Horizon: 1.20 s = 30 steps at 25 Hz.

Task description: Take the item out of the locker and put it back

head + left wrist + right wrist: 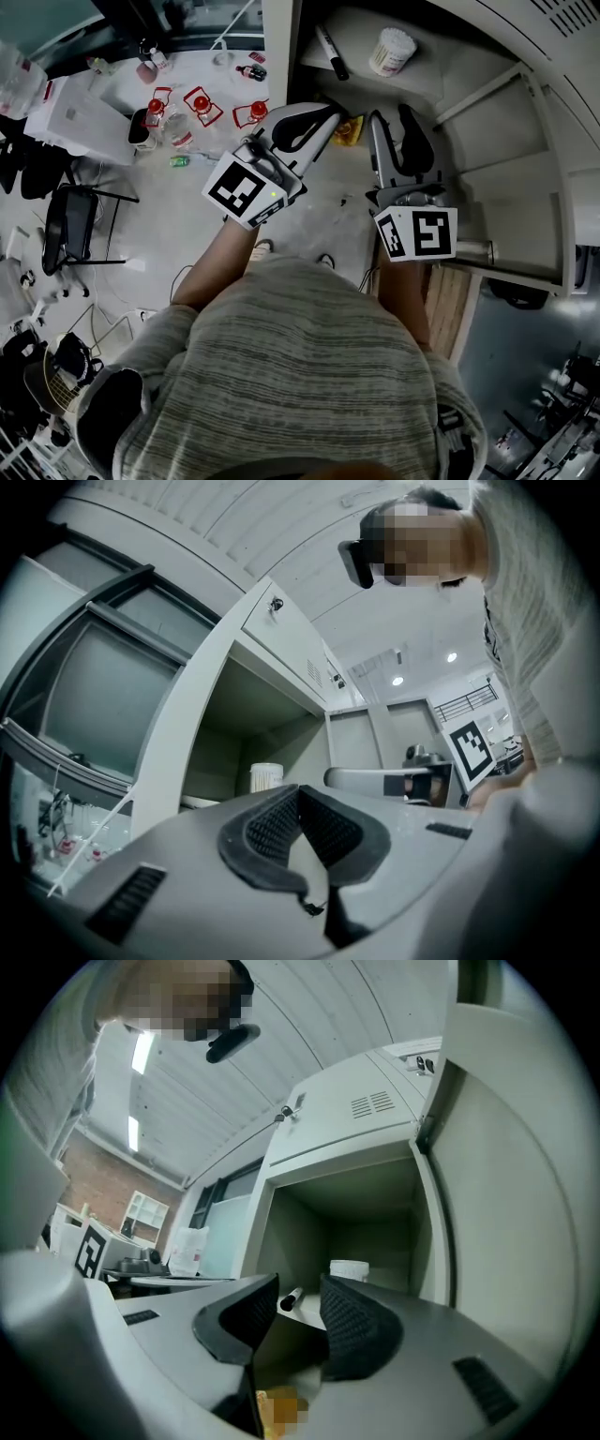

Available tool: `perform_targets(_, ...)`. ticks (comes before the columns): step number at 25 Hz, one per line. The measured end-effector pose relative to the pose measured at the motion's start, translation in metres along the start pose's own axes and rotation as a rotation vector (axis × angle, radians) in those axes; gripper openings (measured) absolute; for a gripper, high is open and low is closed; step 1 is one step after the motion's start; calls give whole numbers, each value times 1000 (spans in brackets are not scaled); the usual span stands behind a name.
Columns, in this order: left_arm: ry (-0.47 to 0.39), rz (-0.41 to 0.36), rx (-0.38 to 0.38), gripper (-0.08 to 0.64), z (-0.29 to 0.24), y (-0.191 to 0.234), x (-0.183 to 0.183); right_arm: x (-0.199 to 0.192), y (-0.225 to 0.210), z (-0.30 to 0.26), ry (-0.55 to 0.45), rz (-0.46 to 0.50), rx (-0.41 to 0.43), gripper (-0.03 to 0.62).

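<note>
Yellow item (348,131) blurred, mostly hidden

The locker (328,1147) is smooth, matt painted metal. The right gripper (300,1288) is smooth grey plastic, with black, finely ribbed pads (361,1321). The shirt (300,356) is knitted cloth.

Your left tongs (319,117) point forward and slightly upward, jaws closed tip to tip with nothing between them. Your right tongs (394,122) sit just beside them, aimed much the same way, jaws parted and gripping nothing. Your left forearm (220,262) angles inward from your torso, and your right forearm (398,291) runs straight ahead.
</note>
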<state>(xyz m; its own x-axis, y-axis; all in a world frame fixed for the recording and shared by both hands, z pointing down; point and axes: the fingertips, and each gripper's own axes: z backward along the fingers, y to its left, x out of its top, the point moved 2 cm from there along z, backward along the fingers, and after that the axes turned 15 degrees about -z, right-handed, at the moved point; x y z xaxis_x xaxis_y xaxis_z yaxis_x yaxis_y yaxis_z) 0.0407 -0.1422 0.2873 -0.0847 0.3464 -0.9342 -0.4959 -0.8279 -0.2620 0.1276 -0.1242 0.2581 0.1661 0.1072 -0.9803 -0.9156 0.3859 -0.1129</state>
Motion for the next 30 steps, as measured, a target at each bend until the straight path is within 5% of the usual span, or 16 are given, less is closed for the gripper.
perform_targets(7, -10, 5, -28, 8, 2, -10, 6, -2, 8, 25, 18, 32, 5, 31)
perform_targets(30, -7, 49, -230, 8, -12, -70, 0, -31, 10, 100, 90, -6, -161, 26)
